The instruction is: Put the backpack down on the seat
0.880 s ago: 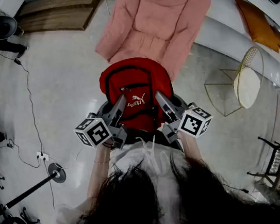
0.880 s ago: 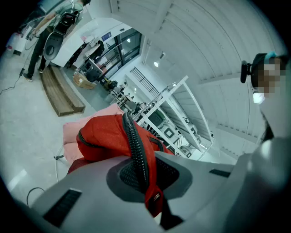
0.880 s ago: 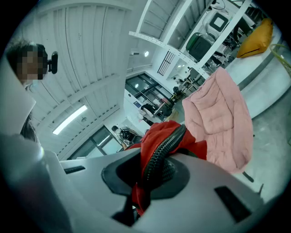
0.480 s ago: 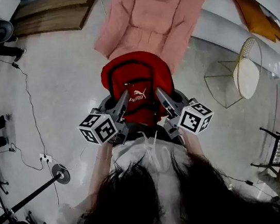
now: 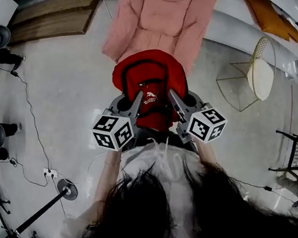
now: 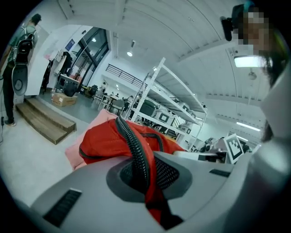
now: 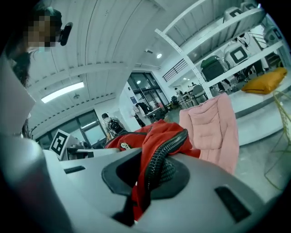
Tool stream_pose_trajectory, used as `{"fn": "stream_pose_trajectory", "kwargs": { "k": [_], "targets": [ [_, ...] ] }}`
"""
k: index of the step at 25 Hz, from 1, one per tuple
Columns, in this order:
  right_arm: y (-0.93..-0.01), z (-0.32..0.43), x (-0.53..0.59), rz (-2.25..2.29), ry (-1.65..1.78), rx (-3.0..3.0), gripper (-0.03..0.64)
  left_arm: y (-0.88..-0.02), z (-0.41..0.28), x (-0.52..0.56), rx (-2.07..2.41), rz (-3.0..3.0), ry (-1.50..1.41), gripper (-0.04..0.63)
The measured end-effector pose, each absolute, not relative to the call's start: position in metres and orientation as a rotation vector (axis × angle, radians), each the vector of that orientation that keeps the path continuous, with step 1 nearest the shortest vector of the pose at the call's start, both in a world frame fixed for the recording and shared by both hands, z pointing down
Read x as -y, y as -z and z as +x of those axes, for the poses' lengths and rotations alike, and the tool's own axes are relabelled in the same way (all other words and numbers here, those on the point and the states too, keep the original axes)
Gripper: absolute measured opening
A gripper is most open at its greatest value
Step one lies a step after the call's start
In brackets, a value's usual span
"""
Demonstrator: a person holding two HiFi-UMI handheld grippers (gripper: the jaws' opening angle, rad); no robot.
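A red backpack (image 5: 149, 82) with black trim hangs in the air in front of the person, held between both grippers. My left gripper (image 5: 137, 98) is shut on the backpack's left strap (image 6: 136, 152), red fabric pinched between its jaws. My right gripper (image 5: 172, 94) is shut on the right strap (image 7: 157, 161). The pink cushioned seat (image 5: 164, 16) stands just beyond the backpack, its front edge under the bag's far side. In the right gripper view the pink seat (image 7: 213, 132) rises behind the red backpack (image 7: 154, 134).
A wooden step platform (image 5: 56, 16) lies at the far left. A wire-frame chair (image 5: 258, 85) stands to the right. A white shelf bench with an orange cushion (image 5: 272, 14) runs along the right. Cables and stands (image 5: 41, 176) lie on the floor at left.
Both grippers and the backpack have moved forward towards the pink seat. The bag now reaches the seat's front edge. The grip on the straps is unchanged.
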State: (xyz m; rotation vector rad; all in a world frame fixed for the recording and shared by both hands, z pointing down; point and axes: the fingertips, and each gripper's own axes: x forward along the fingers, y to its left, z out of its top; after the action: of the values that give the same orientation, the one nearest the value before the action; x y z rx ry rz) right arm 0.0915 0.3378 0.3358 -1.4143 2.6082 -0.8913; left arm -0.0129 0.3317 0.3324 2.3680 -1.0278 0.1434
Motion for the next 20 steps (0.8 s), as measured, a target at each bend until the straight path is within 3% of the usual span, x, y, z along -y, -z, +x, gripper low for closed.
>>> {"fn": "stream_pose_trajectory", "kwargs": {
  "k": [20],
  "targets": [
    [-0.335, 0.013, -0.322, -1.547, 0.844, -2.516, 0.049, -0.33, -0.091, -0.313, 0.916, 2.46, -0.194, 0.037]
  ]
}}
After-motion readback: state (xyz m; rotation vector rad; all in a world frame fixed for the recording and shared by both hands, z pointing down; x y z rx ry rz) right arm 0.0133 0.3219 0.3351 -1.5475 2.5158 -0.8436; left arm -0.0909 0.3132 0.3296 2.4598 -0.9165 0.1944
